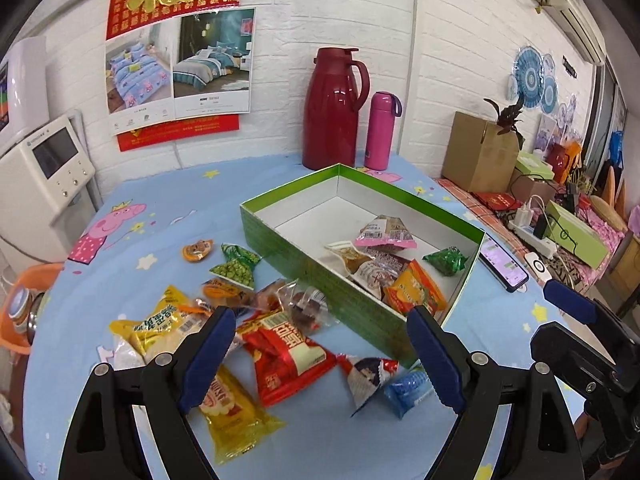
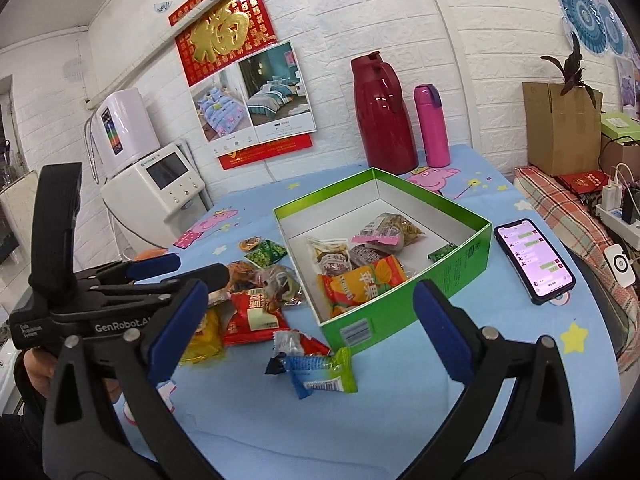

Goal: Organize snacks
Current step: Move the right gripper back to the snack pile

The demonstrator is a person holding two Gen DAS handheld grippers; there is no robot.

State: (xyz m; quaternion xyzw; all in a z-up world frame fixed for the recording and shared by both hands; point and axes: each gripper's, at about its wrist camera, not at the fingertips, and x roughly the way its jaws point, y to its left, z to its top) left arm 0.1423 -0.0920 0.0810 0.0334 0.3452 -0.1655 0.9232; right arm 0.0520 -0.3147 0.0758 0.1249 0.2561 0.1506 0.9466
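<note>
Left gripper (image 1: 320, 332) and right gripper (image 2: 316, 300), both spread wide and empty, hover over the blue tablecloth (image 1: 168, 200); one green box (image 2: 460, 256) holds about six snack packets (image 2: 360, 280), roughly ten more (image 1: 280, 352) lie scattered just left of it; one phone (image 2: 534, 264) right.

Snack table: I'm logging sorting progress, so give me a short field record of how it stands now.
container: green box, lid off, white inside
in box: several packets, including an orange packet and a pink-edged packet
outside box: loose packets on the blue tablecloth, including a red packet and a blue wrapper
left gripper: open, empty
right gripper: open, empty
nearby: phone, screen lit, right of box
</note>
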